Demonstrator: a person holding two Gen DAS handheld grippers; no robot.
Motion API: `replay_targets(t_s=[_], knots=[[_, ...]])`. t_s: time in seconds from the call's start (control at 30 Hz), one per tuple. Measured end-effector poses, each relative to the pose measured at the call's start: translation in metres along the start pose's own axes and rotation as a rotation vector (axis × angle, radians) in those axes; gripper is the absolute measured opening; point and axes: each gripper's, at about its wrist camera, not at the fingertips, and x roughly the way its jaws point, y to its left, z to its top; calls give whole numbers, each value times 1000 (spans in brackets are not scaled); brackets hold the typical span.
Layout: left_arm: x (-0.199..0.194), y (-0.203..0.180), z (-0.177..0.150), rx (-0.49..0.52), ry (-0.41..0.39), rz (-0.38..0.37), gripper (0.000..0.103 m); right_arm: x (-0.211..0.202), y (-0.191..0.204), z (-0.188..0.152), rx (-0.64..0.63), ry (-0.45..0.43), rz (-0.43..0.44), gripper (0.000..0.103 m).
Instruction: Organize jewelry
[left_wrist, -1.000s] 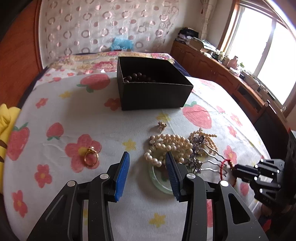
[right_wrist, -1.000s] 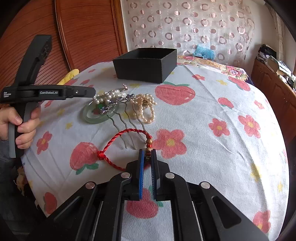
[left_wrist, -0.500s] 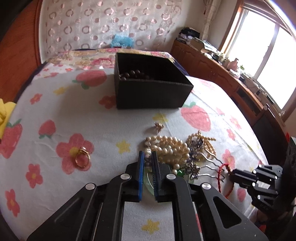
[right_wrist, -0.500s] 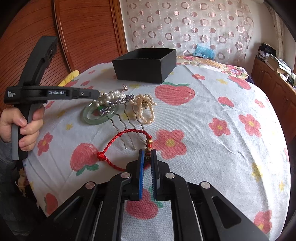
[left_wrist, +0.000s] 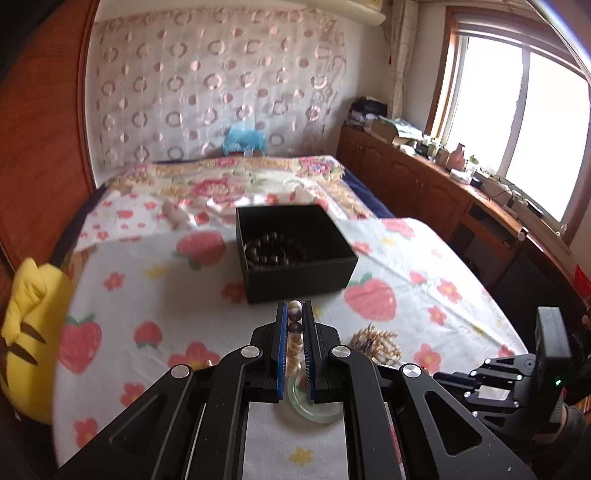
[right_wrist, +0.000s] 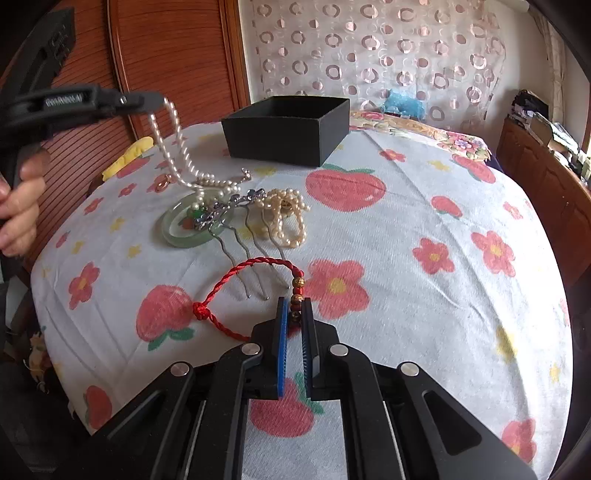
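With my left tongs (left_wrist: 295, 314) clamped on the white pearl necklace (right_wrist: 173, 147), I see the strand hanging from the tips in two lines, its lower end resting on the jade bangle (right_wrist: 177, 236) on the bed. My right tongs (right_wrist: 294, 314) are closed on the beaded section of the red cord bracelet (right_wrist: 221, 284), which lies flat on the strawberry-print bedsheet (right_wrist: 424, 184). Just beyond it I note a metal hair comb (right_wrist: 240, 229), prongs toward me, its decorated head overlapping the bangle. Touching the comb on the right is a cream pearl bracelet pile (right_wrist: 288, 214). A gold ring (right_wrist: 165, 181) sits left of the bangle. Farther back stands the open black box (left_wrist: 295, 251); dark wooden beads (left_wrist: 275, 249) lie inside it. A yellow cushion (left_wrist: 29, 325) is at the bed's left edge.
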Motion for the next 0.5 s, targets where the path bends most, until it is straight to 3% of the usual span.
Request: replay_targets(t_s=[0.5], knots=[[-31, -2, 45, 45, -98, 19, 7, -31, 5, 58, -93, -109, -26, 8]])
